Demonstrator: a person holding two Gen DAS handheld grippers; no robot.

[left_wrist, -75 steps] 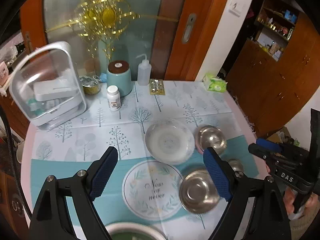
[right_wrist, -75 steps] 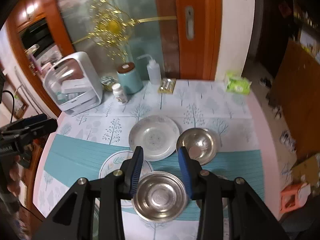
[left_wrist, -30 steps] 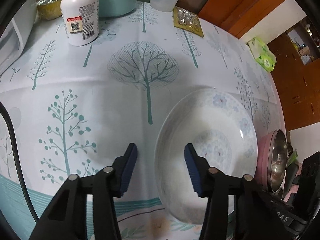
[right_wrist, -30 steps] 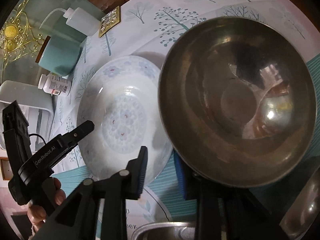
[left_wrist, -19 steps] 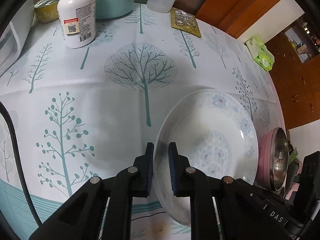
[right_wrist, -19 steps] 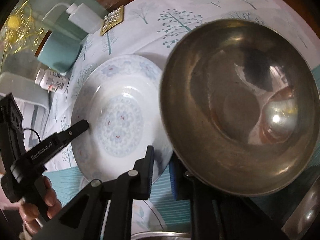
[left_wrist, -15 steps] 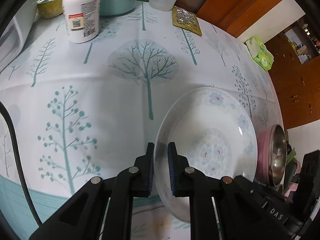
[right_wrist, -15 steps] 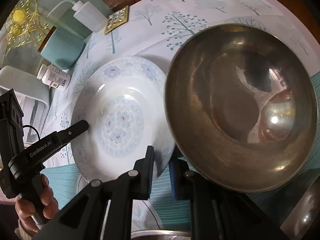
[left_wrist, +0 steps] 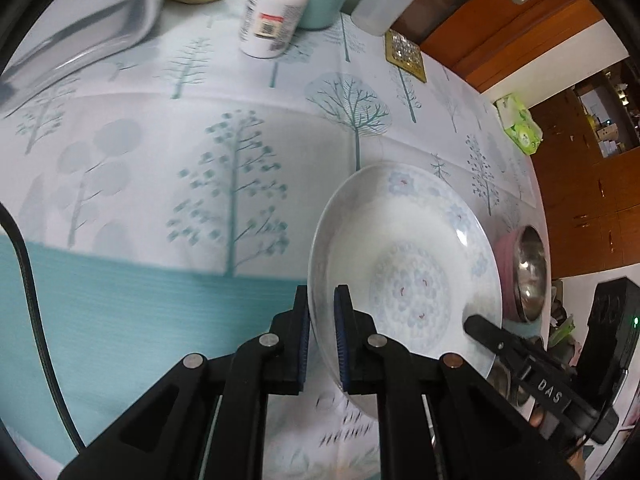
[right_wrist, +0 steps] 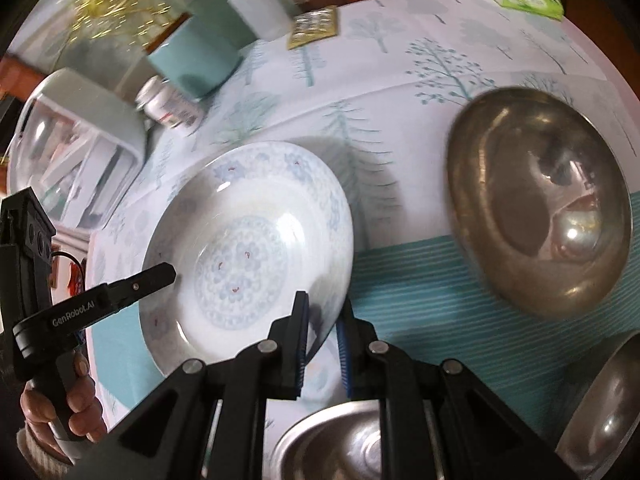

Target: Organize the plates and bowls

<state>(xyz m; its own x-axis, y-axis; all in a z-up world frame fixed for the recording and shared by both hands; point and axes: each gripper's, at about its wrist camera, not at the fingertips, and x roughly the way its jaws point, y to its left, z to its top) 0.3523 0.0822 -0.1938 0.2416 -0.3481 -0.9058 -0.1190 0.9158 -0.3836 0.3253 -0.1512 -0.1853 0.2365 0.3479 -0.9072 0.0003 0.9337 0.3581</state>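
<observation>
Tree-print tablecloth [left_wrist: 168, 160] carries unsorted steel bowls [right_wrist: 540, 216]; left gripper [left_wrist: 321, 340] and right gripper [right_wrist: 322, 344] both clamp the white plate [right_wrist: 248, 248], stacking unfinished

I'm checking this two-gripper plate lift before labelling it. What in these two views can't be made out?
- Left wrist view: pill bottle label, motion-blurred, unreadable.
- Left wrist view: pink-sided steel bowl, mostly hidden behind the white plate.
- Right wrist view: steel bowl at the bottom, covered by the right gripper and cut by the edge.
- Both views: the plate's underside, so its clearance above the tablecloth is unclear.
</observation>
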